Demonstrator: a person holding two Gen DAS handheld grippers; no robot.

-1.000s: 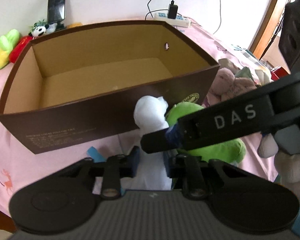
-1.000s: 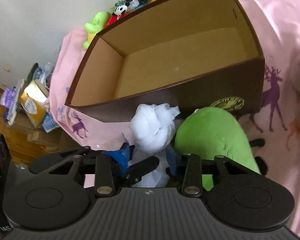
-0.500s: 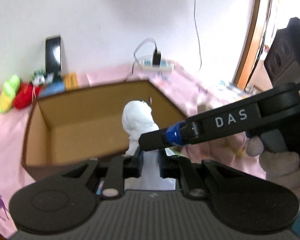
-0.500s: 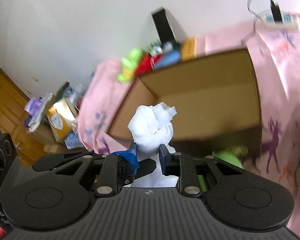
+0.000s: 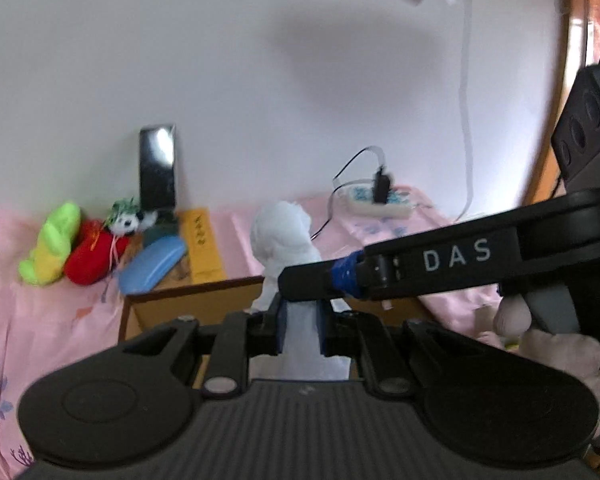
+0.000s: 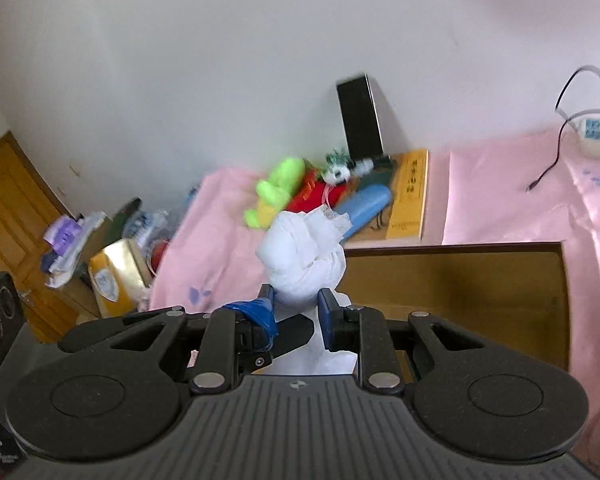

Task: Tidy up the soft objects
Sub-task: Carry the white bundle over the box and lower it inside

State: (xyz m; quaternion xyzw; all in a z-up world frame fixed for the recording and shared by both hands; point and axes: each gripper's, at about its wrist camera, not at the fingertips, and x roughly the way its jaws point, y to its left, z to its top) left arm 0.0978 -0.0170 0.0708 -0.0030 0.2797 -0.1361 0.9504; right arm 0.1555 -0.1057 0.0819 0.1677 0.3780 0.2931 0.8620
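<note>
Both grippers clamp the same white cloth bundle (image 5: 286, 236): left gripper (image 5: 300, 328) pinches its lower tail, jaws nearly closed on the fabric; right gripper (image 6: 296, 312) squeezes it just under the knotted ball, and one of its fingers (image 5: 320, 280) crosses the left view with blue tape on it. Bundle is held up in the air, over the near edge of the open brown cardboard box (image 6: 460, 276). Behind the box, on the pink sheet (image 6: 500, 200): green plush (image 5: 52, 244), red plush (image 5: 90, 258), small panda toy (image 5: 130, 222), blue case (image 5: 152, 266), yellow book (image 5: 204, 246). Black phone (image 5: 158, 168) leans on the wall, power strip (image 5: 376, 202) further right. Some motion blur.
</note>
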